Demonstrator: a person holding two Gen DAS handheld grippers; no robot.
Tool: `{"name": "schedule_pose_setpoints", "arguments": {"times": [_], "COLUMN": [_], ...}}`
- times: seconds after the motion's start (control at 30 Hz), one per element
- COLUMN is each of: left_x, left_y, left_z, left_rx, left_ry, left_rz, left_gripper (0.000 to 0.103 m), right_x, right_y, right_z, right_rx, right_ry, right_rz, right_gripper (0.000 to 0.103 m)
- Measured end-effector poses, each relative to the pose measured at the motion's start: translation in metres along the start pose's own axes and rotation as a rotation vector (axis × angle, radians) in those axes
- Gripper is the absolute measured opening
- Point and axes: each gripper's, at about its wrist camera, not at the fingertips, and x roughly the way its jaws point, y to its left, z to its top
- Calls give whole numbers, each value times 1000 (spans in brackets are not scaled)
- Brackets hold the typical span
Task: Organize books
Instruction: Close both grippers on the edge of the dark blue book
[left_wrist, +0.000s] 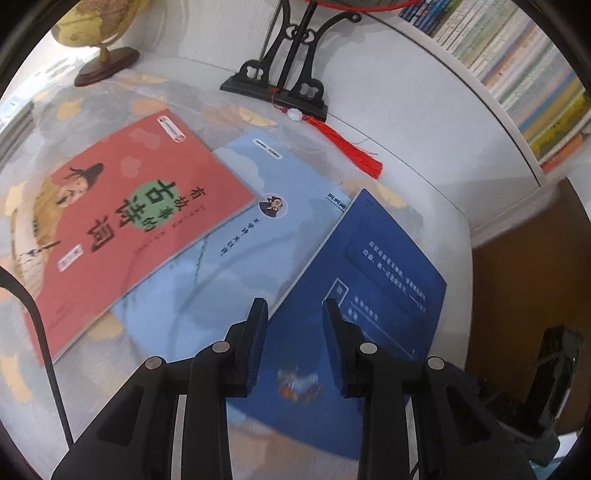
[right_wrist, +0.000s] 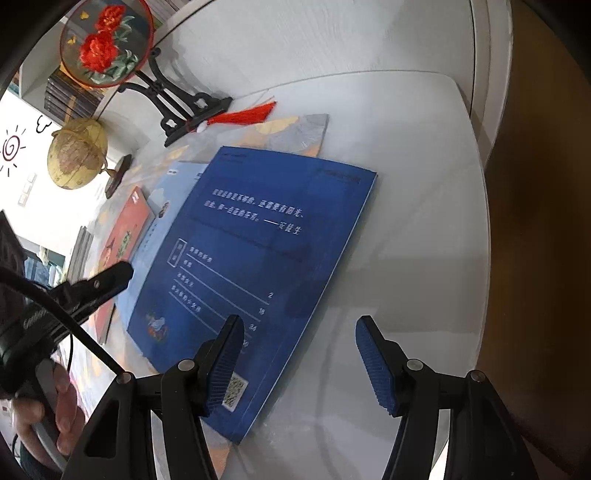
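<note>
Three thin paperbacks lie fanned on the white table (right_wrist: 424, 229), overlapping: a red book (left_wrist: 140, 229) at the left, a pale book (left_wrist: 258, 236) partly under it, and a dark blue book (right_wrist: 251, 266) on top at the right, back cover up, one corner near the table's edge.

They look light and floppy, with smooth covers that would likely slide over one another. Lying flat, they offer little to pinch from above. The blue book is probably the one to take first, at the free long edge or the near corner, where a finger could get beneath the cover; a grip near the spine would likely bend it less.

The left gripper (left_wrist: 294, 310) hangs over the blue book's near end, angled steeply down, its jaws a narrow way apart with nothing between them. The right gripper (right_wrist: 300, 332) is tilted down too, jaws spread wider and empty, straddling the blue book's right edge from above: one finger (right_wrist: 221, 369) over the cover, the other over bare table. Whether either touches the book cannot be told. A hand (right_wrist: 55, 406) holds the left tool's handle.
</note>
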Motion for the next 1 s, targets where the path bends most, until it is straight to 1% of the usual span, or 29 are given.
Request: {"name": "schedule_pose_setpoints", "arguments": {"times": [0.1,0.17,0.2,0.3,0.37,0.43,0.5,0.6,0.67,0.73,0.8,0.83,0.9,1.0], "left_x": [10,8,8,6,5,1,-2,-8,-6,8,20,19,17,9], "left_y": [1,0,0,5,6,4,4,3,4,3,3,1,-1,1], "left_z": [-2,-4,-6,-12,-19,-29,-30,-15,-2,8,8,5,-2,-18], "left_rx": [-15,-11,-12,-61,-71,-58,-54,-29,-25,-9,-11,-5,5,-2], "left_ry": [32,22,32,69,80,68,50,-9,-23,12,46,24,28,41], "left_rz": [-30,-33,-47,-110,-137,-132,-109,-54,-39,-22,-17,-34,-32,-53], "left_gripper": [28,28,28,28,28,28,28,28,28,28,27,28,30,30], "right_x": [5,6,7,8,9,10,11,13,14,15,17,18,18,17], "right_y": [0,1,3,5,5,7,11,15,16,18,20,21,22,19], "right_z": [2,3,3,4,4,4,2,2,3,4,6,7,7,8], "right_rx": [-4,-15,-22,-40,-52,-66,-91,-110,-111,-112,-117,-120,-119,-98], "right_ry": [9,8,9,15,22,30,32,33,38,42,46,50,53,55], "right_rz": [3,4,5,12,26,40,32,20,19,22,27,33,42,50], "right_gripper": [61,61,61,61,61,61,61,62,62,62,62,64,69,69]}}
